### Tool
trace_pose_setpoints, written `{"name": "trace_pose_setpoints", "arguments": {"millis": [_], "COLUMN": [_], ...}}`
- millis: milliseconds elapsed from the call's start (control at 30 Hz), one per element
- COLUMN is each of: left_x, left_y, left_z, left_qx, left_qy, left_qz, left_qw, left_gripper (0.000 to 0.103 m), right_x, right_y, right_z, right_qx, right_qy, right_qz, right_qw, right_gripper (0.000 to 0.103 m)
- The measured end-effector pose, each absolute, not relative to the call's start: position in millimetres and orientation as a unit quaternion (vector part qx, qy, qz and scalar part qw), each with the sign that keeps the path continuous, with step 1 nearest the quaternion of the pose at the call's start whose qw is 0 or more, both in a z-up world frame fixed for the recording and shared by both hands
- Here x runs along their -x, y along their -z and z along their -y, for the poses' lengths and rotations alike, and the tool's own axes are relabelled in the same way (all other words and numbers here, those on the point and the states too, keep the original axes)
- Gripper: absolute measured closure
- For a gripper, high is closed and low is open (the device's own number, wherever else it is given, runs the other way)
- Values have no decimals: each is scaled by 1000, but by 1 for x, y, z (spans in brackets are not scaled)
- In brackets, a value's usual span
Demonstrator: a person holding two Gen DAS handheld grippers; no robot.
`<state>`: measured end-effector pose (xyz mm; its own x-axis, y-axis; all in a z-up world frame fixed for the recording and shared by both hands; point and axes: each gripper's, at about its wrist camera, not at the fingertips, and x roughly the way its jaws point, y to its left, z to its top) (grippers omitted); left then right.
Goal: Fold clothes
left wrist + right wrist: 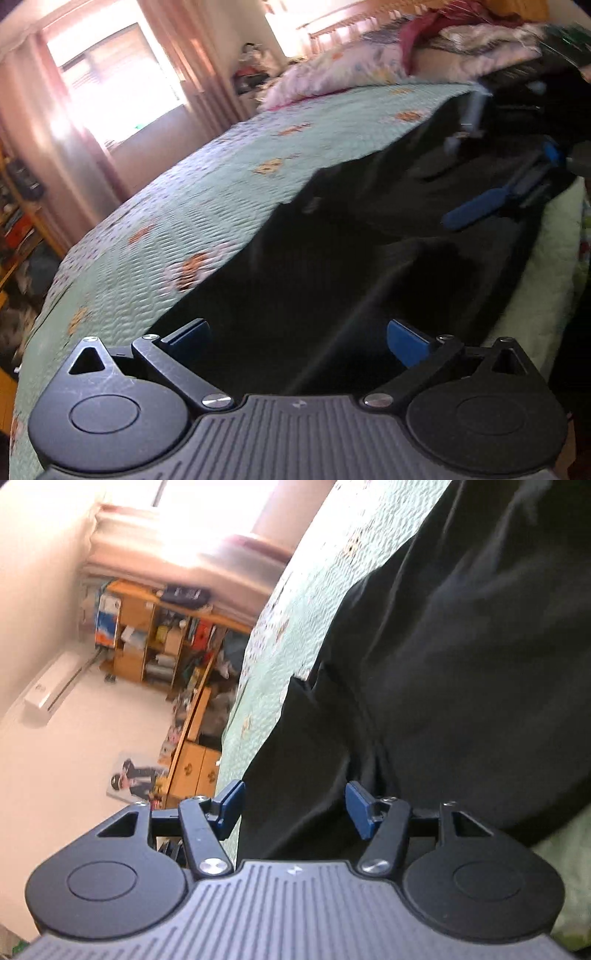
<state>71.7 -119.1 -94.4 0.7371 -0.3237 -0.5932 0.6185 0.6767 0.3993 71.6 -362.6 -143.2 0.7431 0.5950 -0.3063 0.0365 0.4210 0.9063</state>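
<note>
A black garment [332,258] lies spread across a pale green quilted bedspread [177,221]. My left gripper [297,338] is open just over the garment's near edge, its blue fingers [406,341] wide apart with black cloth showing between them. In the left wrist view my right gripper [476,210] hovers over the garment's far right part, one blue finger plain, the rest blurred. The right wrist view shows the right gripper [295,808] open above the black garment [443,646], its blue pads [358,812] apart, the cloth's edge between them. Whether the cloth is touched is unclear.
Pillows and a heap of mixed clothes [461,37] sit at the bed's far end. Pink curtains [184,66] and bright windows stand behind. Wooden shelves [155,635] crowded with items line the wall beyond the bed's edge [243,686]; a wall air conditioner [51,686] hangs nearby.
</note>
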Motion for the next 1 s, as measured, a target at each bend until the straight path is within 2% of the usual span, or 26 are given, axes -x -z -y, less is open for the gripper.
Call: {"name": "trace_pose_setpoints", "arguments": {"millis": [433, 700, 733, 767, 900, 933, 967, 1000], "left_x": [-76, -81, -82, -83, -86, -86, -86, -87], "left_y": [120, 121, 121, 121, 122, 123, 123, 123], "left_z": [159, 153, 151, 149, 144, 143, 142, 141], "left_qx": [-333, -311, -305, -298, -278, -275, -272, -269], "left_qy": [273, 275, 276, 276, 281, 282, 282, 284], "left_qz": [-278, -293, -297, -300, -307, -309, -311, -313], "left_qw": [859, 861, 862, 863, 865, 866, 866, 865], "left_gripper": [2, 2, 2, 2, 2, 2, 1, 1], "right_x": [-87, -92, -92, -91, -91, -92, -94, -95], "right_y": [156, 151, 153, 155, 160, 161, 161, 161], "right_z": [347, 334, 332, 333, 335, 335, 336, 335], "right_qx": [-506, -485, -480, -482, -471, -468, -465, -466], "right_qy": [-146, -106, -106, -105, -112, -120, -128, -142], "right_qz": [-393, -408, -408, -407, -415, -413, -412, -404], "right_qw": [754, 766, 769, 769, 771, 772, 773, 774], "right_gripper": [41, 41, 42, 48, 62, 68, 80, 82]}}
